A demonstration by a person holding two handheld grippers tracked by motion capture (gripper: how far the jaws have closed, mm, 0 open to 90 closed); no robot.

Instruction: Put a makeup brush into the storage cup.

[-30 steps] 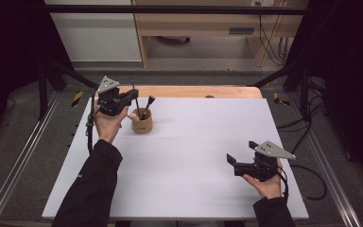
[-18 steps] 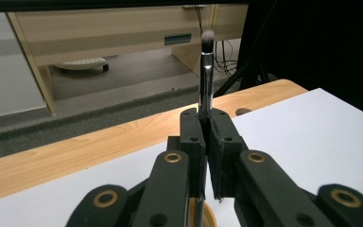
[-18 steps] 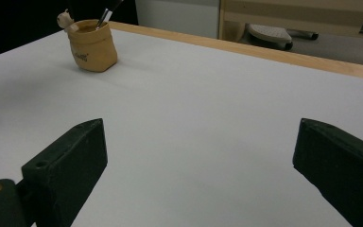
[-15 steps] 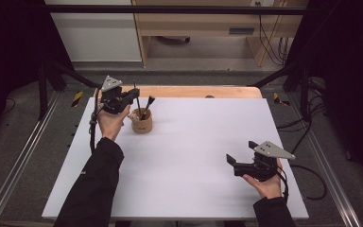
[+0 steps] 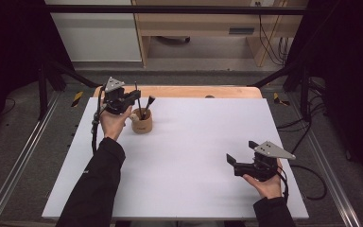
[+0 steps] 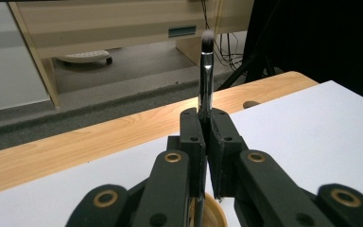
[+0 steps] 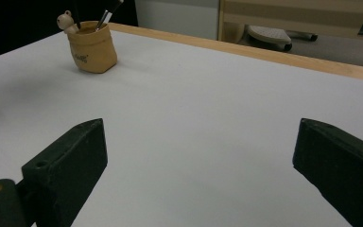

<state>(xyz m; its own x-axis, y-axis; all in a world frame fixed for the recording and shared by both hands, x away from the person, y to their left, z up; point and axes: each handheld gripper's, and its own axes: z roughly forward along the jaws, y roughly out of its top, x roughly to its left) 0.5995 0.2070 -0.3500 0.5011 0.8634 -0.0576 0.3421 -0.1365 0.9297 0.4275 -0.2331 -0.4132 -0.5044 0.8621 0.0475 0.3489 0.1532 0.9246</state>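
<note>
My left gripper [image 5: 132,97] at the table's far left is shut on a thin makeup brush [image 5: 135,90], held upright right above a small tan cup [image 5: 142,125]. In the left gripper view the pads [image 6: 192,137] pinch the brush's silver ferrule [image 6: 205,90], its white tip is up, and the cup's rim [image 6: 213,213] shows below. A second dark brush [image 5: 148,104] leans in the cup. My right gripper [image 5: 240,152] rests open near the front right, nothing between its fingers [image 7: 71,161]. The cup [image 7: 92,46] lies far ahead of it.
A white sheet [image 5: 194,156] covers the wooden table [image 5: 189,91]. A small animal figure [image 7: 66,21] sits on the cup's rim. Past the table's far edge are a wooden cabinet [image 5: 194,23] and cables on the floor [image 5: 312,123].
The left gripper has crept slightly upward with the brush over the cup. The right gripper has stayed where it was.
</note>
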